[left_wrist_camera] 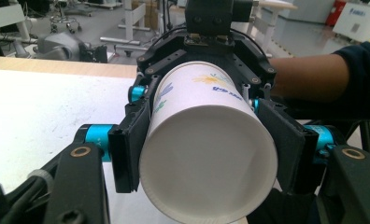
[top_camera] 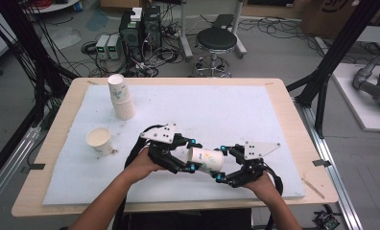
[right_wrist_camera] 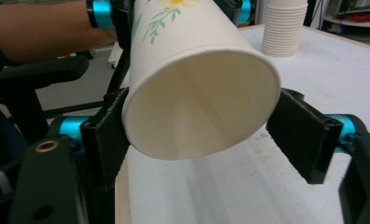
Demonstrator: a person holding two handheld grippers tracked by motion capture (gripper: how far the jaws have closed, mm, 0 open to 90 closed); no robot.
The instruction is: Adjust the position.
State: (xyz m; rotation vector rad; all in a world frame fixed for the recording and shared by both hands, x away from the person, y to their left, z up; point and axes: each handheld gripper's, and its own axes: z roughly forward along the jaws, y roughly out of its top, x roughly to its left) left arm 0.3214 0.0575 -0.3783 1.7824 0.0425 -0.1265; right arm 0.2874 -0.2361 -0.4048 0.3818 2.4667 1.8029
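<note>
Both hands level, facing; left tongs (top_camera: 192,154) clamped on paper cup (top_camera: 206,159); right tongs (top_camera: 221,163) apart around it.

Even, diffuse indoor light falls from overhead, bright enough that the white table mat (top_camera: 236,110) reads pale and nearly washed out. Shadows are soft and short: a faint grey patch lies on the mat just beneath the two grippers where they meet. The high view is low in detail and slightly soft, with straight frame bars leaning outward at its sides. In the left gripper view the paper cup (left_wrist_camera: 206,149) just ahead of the jaws is sharp, while the room behind it blurs. In the right gripper view the cup's open mouth is mildly soft, the mat below it smeared.
</note>
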